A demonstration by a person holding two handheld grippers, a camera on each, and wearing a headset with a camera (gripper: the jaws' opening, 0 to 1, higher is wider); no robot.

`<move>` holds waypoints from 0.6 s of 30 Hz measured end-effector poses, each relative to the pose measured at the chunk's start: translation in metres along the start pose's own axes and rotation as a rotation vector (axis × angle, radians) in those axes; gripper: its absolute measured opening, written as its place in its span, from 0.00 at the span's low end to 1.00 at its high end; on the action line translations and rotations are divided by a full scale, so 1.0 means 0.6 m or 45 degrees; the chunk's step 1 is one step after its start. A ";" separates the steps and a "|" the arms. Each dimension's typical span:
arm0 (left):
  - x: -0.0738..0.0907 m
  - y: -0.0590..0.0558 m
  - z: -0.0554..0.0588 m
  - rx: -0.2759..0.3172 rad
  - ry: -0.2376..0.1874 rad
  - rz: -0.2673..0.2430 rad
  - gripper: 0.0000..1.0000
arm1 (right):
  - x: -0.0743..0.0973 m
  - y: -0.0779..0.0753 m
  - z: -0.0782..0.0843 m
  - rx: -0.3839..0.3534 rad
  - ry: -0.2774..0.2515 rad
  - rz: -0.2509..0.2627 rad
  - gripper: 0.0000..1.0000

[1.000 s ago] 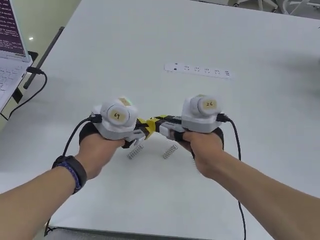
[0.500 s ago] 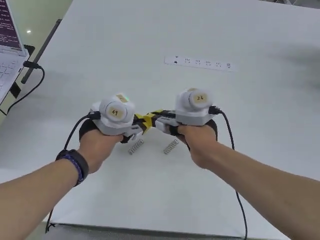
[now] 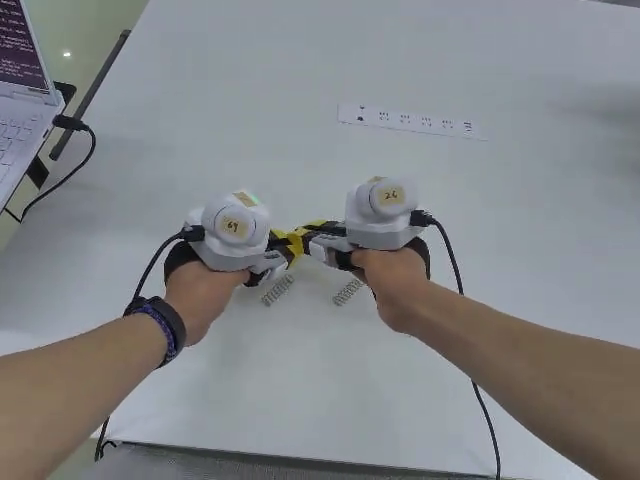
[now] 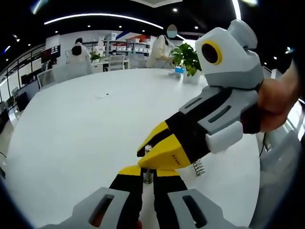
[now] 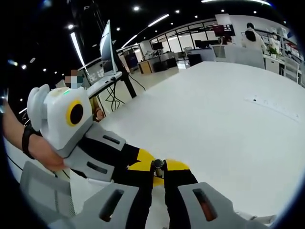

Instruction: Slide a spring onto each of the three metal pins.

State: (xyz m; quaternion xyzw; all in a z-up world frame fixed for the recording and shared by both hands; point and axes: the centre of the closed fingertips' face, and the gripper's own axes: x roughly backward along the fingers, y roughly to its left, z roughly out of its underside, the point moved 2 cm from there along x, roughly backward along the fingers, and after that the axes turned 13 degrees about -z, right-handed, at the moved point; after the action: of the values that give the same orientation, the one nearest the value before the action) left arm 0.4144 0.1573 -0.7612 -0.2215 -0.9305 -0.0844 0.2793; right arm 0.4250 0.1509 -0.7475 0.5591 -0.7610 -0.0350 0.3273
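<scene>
Spreading widest, table (image 3: 300, 80): white, with a power strip (image 3: 412, 121) at the far side and a laptop (image 3: 15, 100) off its left edge.
left gripper (image 4: 150, 172): jaws nearly together, pinching a metal pin (image 4: 148, 177).
right gripper (image 5: 158, 168): tip to tip with the left gripper, jaws closed about the pin's other end.
left spring (image 3: 278, 289) and right spring (image 3: 348, 291): both lie on the table just beside the joined tips, neither touching the pin.

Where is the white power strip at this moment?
In the head view the power strip lies flat on the far side of the white table, beyond the right gripper and slightly to its right.
</scene>
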 end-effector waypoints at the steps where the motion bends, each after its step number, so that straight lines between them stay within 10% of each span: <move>1: -0.001 0.000 0.002 -0.001 0.001 -0.002 0.00 | -0.001 0.000 0.001 -0.001 0.005 0.003 0.06; 18: -0.015 0.008 0.017 -0.004 0.003 -0.003 0.00 | -0.011 -0.005 0.013 0.020 0.043 0.031 0.06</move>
State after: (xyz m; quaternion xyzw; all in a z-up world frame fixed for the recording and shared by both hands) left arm 0.4182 0.1611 -0.7747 -0.2209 -0.9303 -0.0864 0.2798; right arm 0.4241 0.1531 -0.7578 0.5528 -0.7624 -0.0154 0.3362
